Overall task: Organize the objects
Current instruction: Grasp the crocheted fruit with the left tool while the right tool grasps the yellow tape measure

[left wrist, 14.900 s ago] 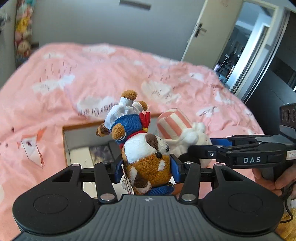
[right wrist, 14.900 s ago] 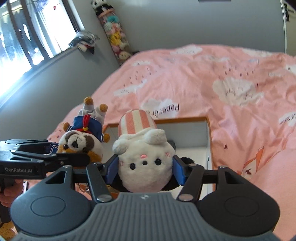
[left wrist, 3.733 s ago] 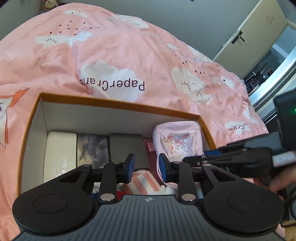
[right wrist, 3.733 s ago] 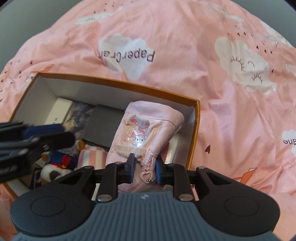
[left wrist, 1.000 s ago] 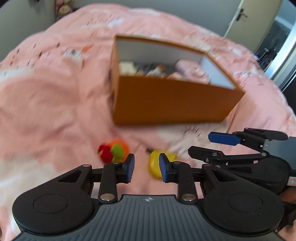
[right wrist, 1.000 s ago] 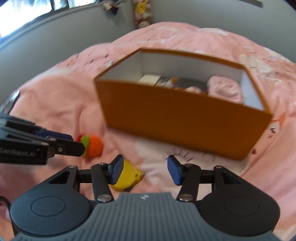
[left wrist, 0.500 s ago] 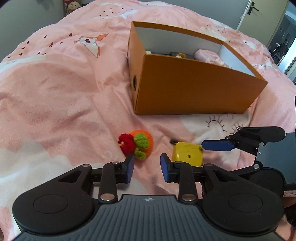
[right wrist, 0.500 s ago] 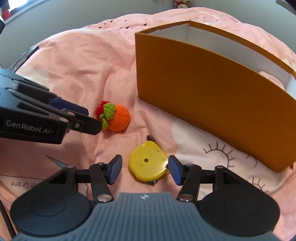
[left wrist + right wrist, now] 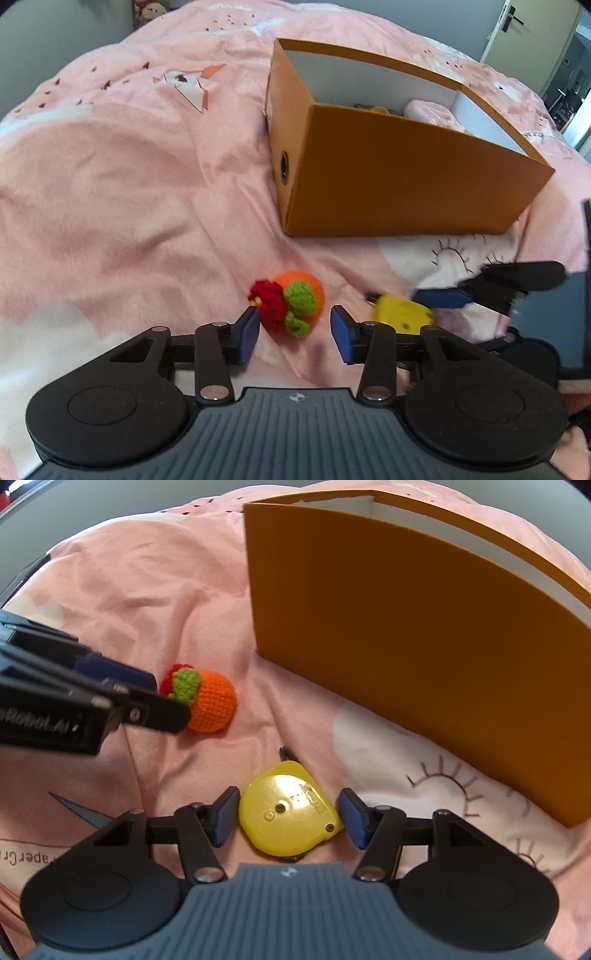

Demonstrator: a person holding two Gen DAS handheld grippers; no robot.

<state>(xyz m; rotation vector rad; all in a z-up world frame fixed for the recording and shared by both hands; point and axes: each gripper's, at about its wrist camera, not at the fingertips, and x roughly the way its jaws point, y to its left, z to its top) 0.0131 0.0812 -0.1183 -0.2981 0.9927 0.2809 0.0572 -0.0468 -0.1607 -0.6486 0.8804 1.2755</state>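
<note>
On the pink bedspread [image 9: 122, 192], just near of the orange box [image 9: 402, 177], both my grippers have come down over the last two loose things. A moment ago my left gripper [image 9: 294, 334] was nearly shut and higher up; now its jaws are opening, and the knitted orange toy [image 9: 291, 304] sits just ahead of the gap, the left pad almost at its red tuft but not pressing. My right gripper [image 9: 289, 818] stands open, and the yellow tape measure [image 9: 290, 814] that lay ahead of it half a second ago now lies flat between its pads, not yet squeezed. To my mind both pickups are lined up: the left needs to push a little farther forward, then both can close and carry over the box's near wall, where other things already lie.
</note>
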